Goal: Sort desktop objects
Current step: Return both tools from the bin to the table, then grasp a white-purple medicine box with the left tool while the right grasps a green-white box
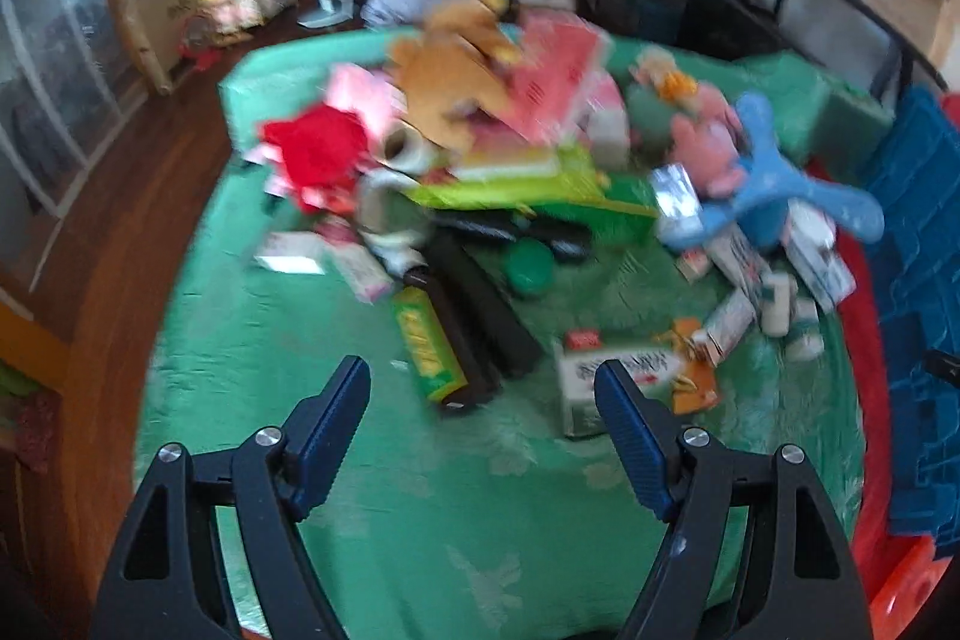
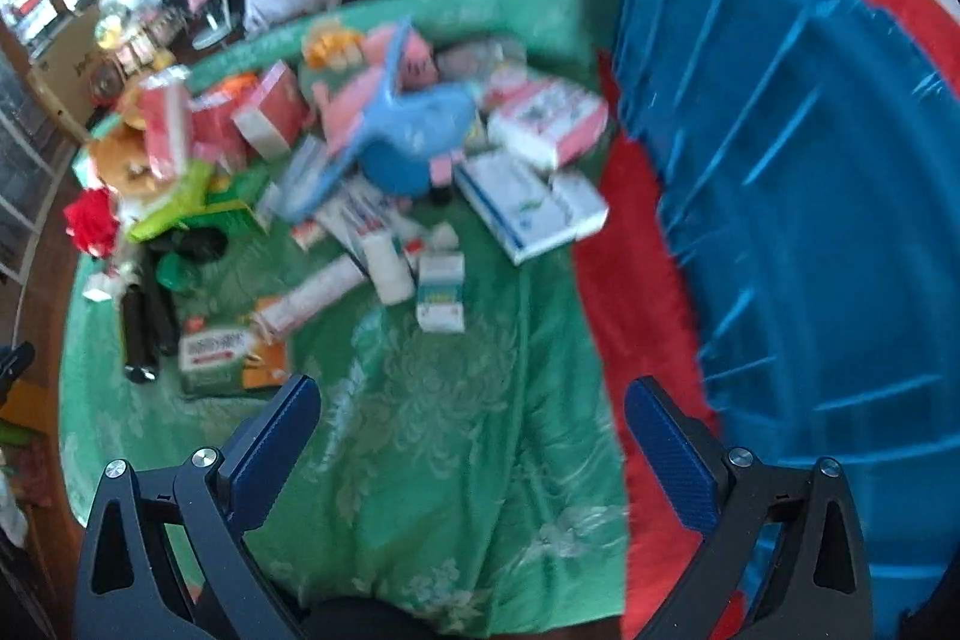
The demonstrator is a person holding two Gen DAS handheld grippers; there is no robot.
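A blurred heap of boxes, plush toys and tubes (image 1: 516,196) lies on the green cloth (image 1: 372,496) of the tabletop, spreading from 11 to 1 o'clock beyond the left claw (image 1: 483,388). Its jaws stand wide apart, holding nothing. The right claw (image 2: 471,403) is likewise spread and empty, the heap at its 11 o'clock, a blue crate (image 2: 798,172) at 2 o'clock.

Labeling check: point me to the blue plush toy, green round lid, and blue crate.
blue plush toy (image 1: 774,196), left wrist view, body.
green round lid (image 1: 528,268), left wrist view, top.
blue crate (image 2: 798,172), right wrist view, ribbed wall.
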